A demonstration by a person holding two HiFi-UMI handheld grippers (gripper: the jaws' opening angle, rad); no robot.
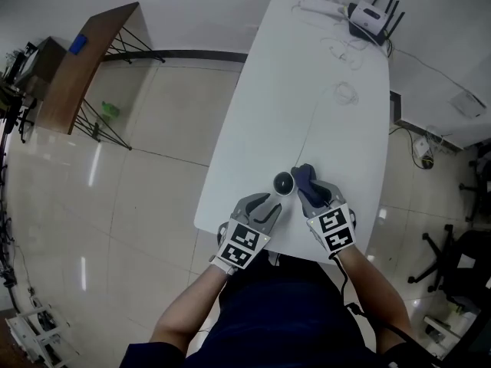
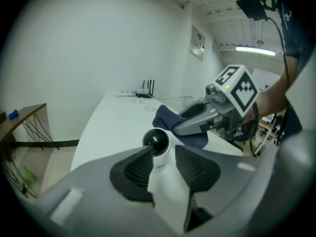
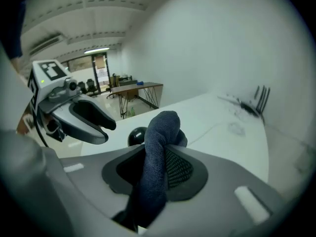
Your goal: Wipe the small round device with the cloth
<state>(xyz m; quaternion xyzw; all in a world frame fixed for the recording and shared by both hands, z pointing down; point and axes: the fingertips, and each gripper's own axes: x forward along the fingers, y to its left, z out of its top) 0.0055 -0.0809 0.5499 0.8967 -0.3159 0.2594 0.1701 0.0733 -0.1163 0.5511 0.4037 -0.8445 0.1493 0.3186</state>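
White worktop (image 1: pixel 307 75) below; left hand-held gripper (image 2: pixel 160 156) clamps the small round device (image 2: pixel 156 140) by its white stem, likely light, hard, slippery; just beside it, right hand-held gripper (image 3: pixel 155 168) pinches the limp cloth (image 3: pixel 162 127).

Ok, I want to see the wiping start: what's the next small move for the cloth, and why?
Probably ease the right gripper leftward so the cloth presses on the small round device. The left gripper grips the device between its jaws, the right jaws pinch the cloth, and the cloth sits just beside the black dome; contact isn't clear.
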